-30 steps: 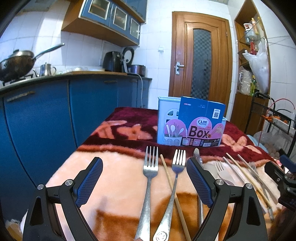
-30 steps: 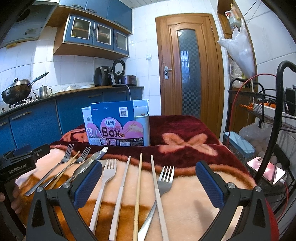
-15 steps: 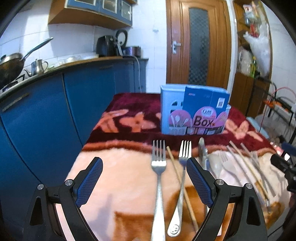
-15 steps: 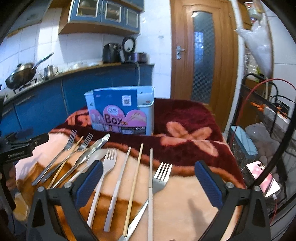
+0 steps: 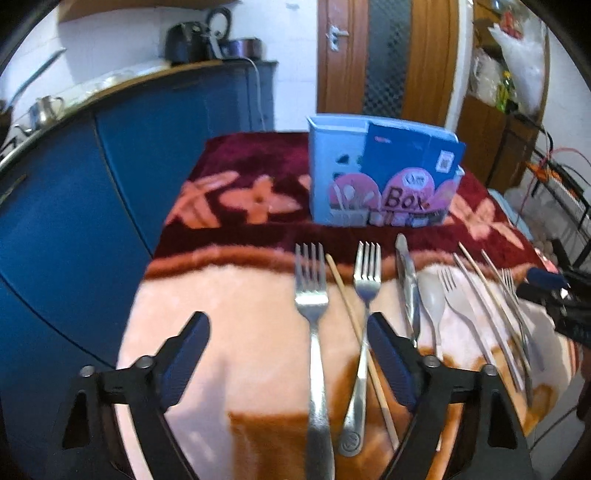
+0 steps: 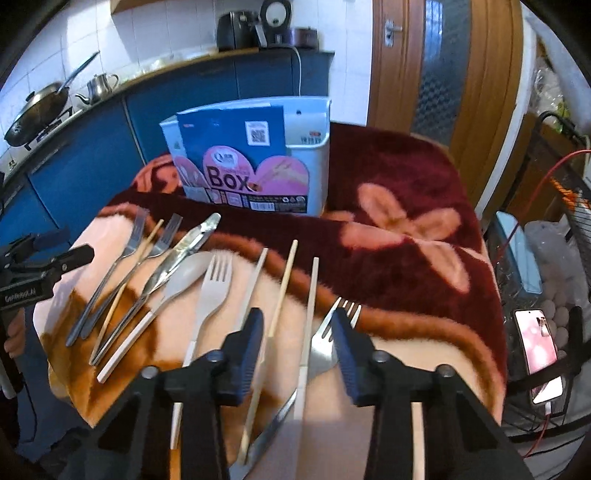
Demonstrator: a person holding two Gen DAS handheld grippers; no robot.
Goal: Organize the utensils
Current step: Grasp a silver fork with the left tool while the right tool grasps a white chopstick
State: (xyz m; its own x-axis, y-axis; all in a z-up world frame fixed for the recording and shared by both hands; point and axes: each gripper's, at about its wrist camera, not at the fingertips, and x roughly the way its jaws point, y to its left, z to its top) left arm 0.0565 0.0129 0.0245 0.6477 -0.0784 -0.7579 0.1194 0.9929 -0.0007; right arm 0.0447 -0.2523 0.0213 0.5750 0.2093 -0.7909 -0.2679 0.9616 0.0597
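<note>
Kitchen with white tiled walls (image 6: 122, 44) and blue base cabinets (image 5: 74, 206) under a counter carrying a wok (image 6: 37, 110), kettle (image 6: 98, 86) and dark appliances (image 6: 236, 31). Wooden door (image 6: 436, 66) with patterned glass panel at the back; wooden shelving (image 5: 491, 122) to its right. Table covered by a maroon and peach floral blanket (image 6: 406, 206).

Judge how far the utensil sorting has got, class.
Done: nothing visibly; forks, chopsticks, knife and spoon all lie on the blanket, outside the box. In hand: nothing gripped; the right hand-held gripper has been closing over a chopstick and fork. Left: everything.
</note>
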